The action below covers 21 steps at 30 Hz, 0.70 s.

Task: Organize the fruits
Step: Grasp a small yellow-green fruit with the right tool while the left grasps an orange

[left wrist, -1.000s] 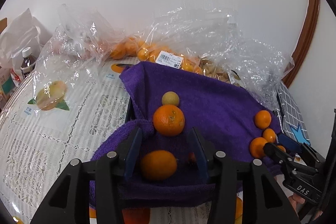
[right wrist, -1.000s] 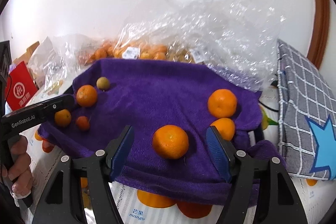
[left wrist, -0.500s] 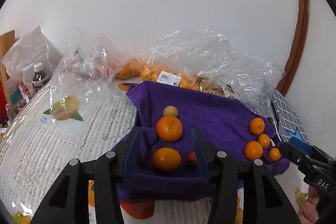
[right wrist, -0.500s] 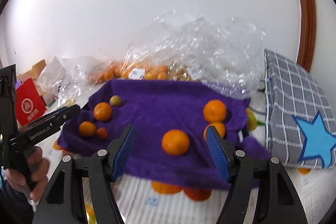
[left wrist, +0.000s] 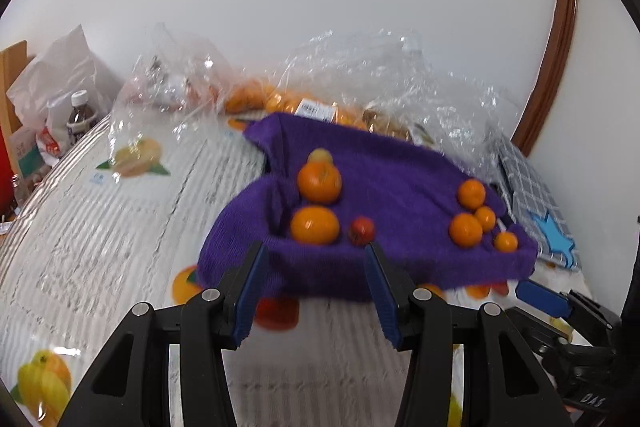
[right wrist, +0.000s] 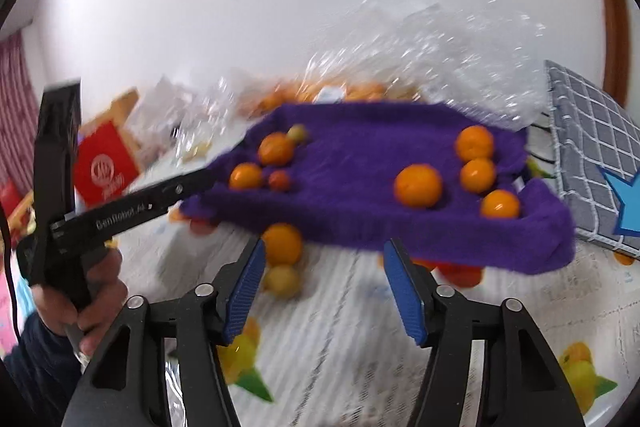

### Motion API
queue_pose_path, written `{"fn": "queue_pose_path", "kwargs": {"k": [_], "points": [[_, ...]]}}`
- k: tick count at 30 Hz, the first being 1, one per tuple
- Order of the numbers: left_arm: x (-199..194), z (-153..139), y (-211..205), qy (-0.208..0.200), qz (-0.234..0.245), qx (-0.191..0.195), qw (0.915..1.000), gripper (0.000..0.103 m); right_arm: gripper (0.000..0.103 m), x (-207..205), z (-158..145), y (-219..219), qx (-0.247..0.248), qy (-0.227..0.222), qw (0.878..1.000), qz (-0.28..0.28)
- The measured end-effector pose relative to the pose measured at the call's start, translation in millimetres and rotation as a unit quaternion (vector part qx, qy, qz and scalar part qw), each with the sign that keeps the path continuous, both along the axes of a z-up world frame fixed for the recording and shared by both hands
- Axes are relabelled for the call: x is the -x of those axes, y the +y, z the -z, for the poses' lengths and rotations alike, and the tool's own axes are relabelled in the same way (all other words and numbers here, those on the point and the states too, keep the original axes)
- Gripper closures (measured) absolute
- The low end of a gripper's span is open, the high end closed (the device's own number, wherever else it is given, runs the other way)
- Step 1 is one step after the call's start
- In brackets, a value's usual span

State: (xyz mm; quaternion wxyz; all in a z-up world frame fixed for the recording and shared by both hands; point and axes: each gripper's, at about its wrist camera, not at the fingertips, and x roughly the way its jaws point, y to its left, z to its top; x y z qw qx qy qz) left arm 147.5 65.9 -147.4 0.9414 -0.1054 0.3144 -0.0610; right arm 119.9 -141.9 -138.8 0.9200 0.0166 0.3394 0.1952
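A purple towel point(left wrist: 384, 163) point(right wrist: 360, 147) lies on the table. On its left side sit two oranges point(left wrist: 319, 182) point(left wrist: 315, 225), a small red fruit point(left wrist: 361, 231) and a small yellowish fruit point(left wrist: 320, 155). On its right side sit several oranges point(left wrist: 465, 229) point(right wrist: 418, 185). My left gripper point(left wrist: 314, 287) is open and empty, just short of the towel's near edge. My right gripper point(right wrist: 324, 287) is open and empty, in front of the towel. The left gripper also shows in the right wrist view point(right wrist: 192, 183).
Clear plastic bags with oranges point(left wrist: 280, 99) lie behind the towel. A grey checked cushion with a blue star point(right wrist: 592, 163) lies at the right. A bottle point(left wrist: 80, 115), a white bag and a red packet point(right wrist: 104, 167) stand at the left. The tablecloth point(left wrist: 100, 247) has printed fruit.
Both grippers have pulled back from the towel, so the fruits look smaller and farther off. The fruits have stayed in place. Both stay open.
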Motion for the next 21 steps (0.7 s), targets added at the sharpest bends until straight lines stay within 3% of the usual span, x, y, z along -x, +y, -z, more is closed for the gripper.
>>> {"fn": "queue_pose_path", "kwargs": {"k": [4, 6, 14, 15, 17, 21], "points": [[10, 3, 9, 0.012, -0.019, -0.002, 0.9998, 0.056, 0.052, 1, 7, 17, 0.019, 0.021, 0.999, -0.015], [13, 4, 14, 0.021, -0.023, 0.0, 0.9995, 0.056, 0.061, -1, 14, 24, 0.026, 0.042, 0.998, -0.03], [13, 11, 22, 0.044, -0.024, 0.014, 0.9987, 0.056, 0.062, -15, 26, 33, 0.033, 0.076, 0.996, -0.04], [13, 11, 22, 0.044, -0.022, 0.016, 0.9987, 0.056, 0.069, -18, 28, 35, 0.036, 0.083, 0.995, -0.041], [13, 11, 21, 0.044, -0.018, 0.019, 0.9987, 0.056, 0.077, -18, 31, 38, 0.044, 0.086, 0.994, -0.044], [17, 7, 17, 0.033, 0.002, 0.03, 0.999, 0.057, 0.077, -9, 25, 38, 0.052, 0.063, 0.996, -0.047]]}}
